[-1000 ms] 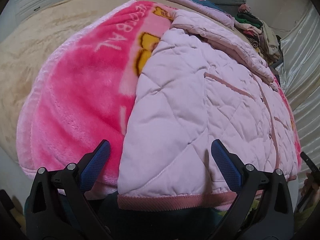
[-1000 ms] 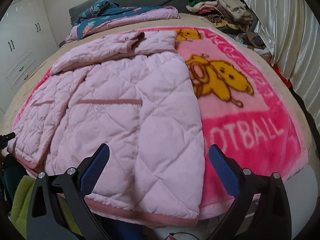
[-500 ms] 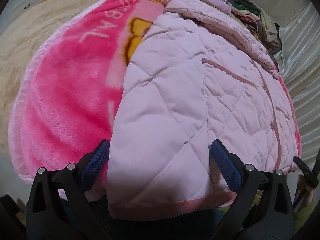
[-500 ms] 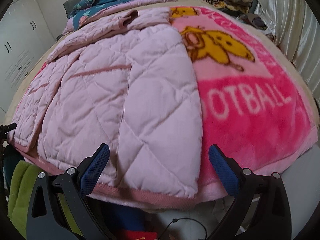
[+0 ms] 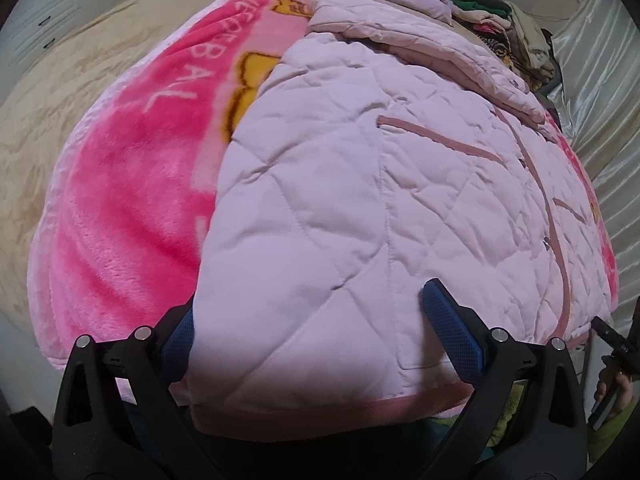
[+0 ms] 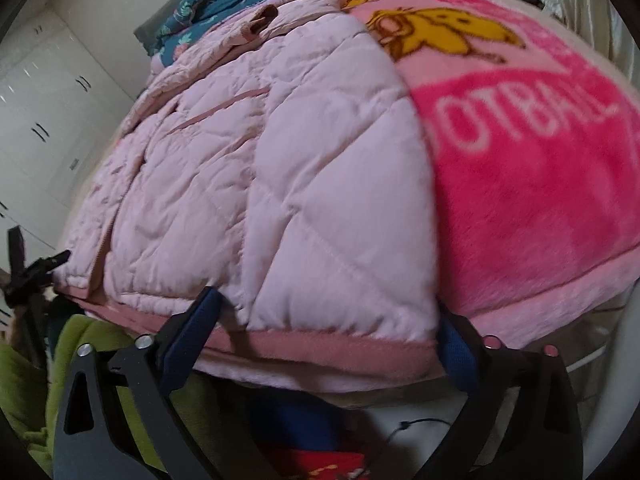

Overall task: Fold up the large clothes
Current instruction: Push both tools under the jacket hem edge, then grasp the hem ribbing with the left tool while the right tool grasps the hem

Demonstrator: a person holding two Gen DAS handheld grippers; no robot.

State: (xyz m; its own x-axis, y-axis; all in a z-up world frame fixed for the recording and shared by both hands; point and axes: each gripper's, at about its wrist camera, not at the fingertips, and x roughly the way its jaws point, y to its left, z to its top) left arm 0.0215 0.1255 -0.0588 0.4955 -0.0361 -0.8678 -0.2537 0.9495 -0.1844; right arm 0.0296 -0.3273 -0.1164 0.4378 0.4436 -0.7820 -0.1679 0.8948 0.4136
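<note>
The pale pink quilted jacket (image 5: pixel 360 184) is lying flat on the pink fleece blanket (image 5: pixel 132 208), its ribbed hem (image 6: pixel 320 350) hanging between both claws. The right gripper (image 6: pixel 324 336) is closing around that hem corner; the left gripper (image 5: pixel 308 340) is straddling its own corner, spread wide, gripping nothing. Both should be pinching every layer, level, before lifting

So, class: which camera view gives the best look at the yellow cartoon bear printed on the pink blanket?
The right wrist view: the yellow cartoon bear shows almost whole on the pink blanket, beside the quilted jacket. In the left wrist view the jacket covers most of the bear, leaving only yellow patches.
</note>
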